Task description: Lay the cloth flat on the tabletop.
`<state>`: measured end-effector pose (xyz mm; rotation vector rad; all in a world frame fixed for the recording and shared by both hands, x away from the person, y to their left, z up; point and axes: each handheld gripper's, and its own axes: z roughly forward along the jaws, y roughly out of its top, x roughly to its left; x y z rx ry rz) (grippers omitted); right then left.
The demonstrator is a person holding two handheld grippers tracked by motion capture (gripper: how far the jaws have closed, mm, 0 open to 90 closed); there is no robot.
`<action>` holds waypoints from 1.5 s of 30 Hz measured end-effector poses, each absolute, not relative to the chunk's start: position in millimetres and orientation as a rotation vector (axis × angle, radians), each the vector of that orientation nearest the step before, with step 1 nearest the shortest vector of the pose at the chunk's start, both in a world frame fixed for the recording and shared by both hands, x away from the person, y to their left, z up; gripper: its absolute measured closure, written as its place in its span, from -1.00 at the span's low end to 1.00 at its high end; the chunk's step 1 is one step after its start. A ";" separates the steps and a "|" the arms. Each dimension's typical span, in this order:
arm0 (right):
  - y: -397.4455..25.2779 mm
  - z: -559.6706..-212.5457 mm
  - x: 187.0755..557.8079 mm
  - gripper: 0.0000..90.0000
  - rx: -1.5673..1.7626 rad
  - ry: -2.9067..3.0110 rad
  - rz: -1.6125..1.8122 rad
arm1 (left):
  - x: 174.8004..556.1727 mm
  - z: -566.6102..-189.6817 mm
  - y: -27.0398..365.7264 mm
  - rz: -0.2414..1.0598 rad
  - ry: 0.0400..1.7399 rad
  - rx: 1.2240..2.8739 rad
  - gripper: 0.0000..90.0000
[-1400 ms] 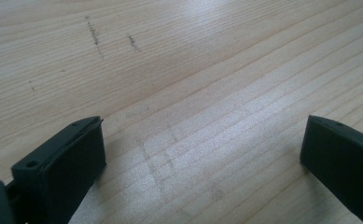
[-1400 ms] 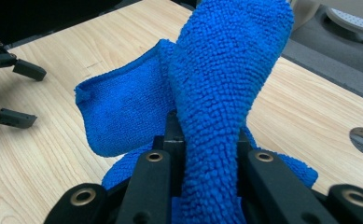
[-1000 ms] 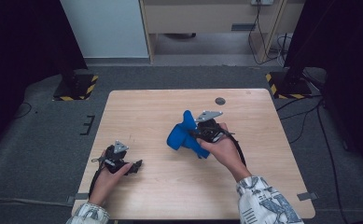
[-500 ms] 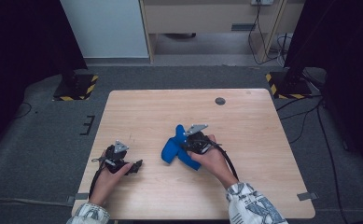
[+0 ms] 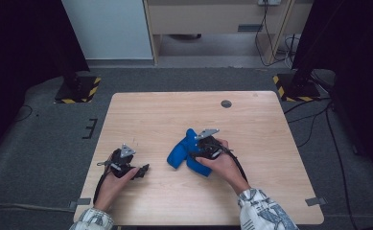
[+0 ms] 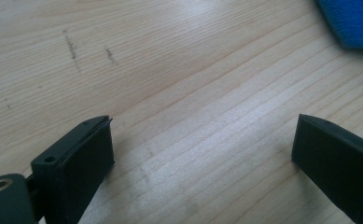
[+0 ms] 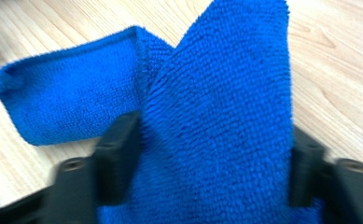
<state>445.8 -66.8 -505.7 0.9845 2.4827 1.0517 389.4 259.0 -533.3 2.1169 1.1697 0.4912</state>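
Note:
A blue fuzzy cloth (image 5: 180, 154) lies crumpled on the wooden table (image 5: 165, 115), a little right of centre. My right gripper (image 5: 194, 152) sits over its right part. In the right gripper view the jaws stand wide apart with the cloth (image 7: 226, 93) filling the gap between them, so the right gripper (image 7: 212, 161) is open; one folded flap reaches out to the left. My left gripper (image 5: 143, 169) rests low near the table's front left, open, with bare wood between its jaws (image 6: 202, 158). A corner of the cloth (image 6: 352, 23) shows at the top right of the left gripper view.
A small dark round disc (image 5: 226, 103) is set in the table near its far edge. Grey carpet surrounds the table, with black stands on yellow-striped bases (image 5: 77, 88) at the back left and back right, and cables run along the floor on the right.
The right gripper has moved with the blue cloth towards the near-left, from the table's right middle to just right of centre. The left gripper has stayed in place.

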 end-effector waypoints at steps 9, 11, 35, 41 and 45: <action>-80.8 -474.8 435.9 -0.66 0.972 2.399 1.152 | 385.7 -525.2 256.6 0.510 1.145 2.081 -0.86; -88.7 -470.3 431.9 -0.58 0.968 2.386 1.155 | 384.6 -522.9 254.8 0.517 1.135 2.066 -0.85; -168.1 -516.2 418.6 0.58 1.158 2.300 1.162 | 361.7 -497.4 200.5 0.471 0.953 2.023 -0.38; -153.0 -523.5 418.7 0.26 1.158 2.328 1.133 | 359.2 -488.9 179.6 0.451 0.889 2.006 -0.36; -149.4 -528.7 419.7 0.17 1.184 2.323 1.082 | 362.0 -488.9 161.0 0.440 0.849 2.019 -0.37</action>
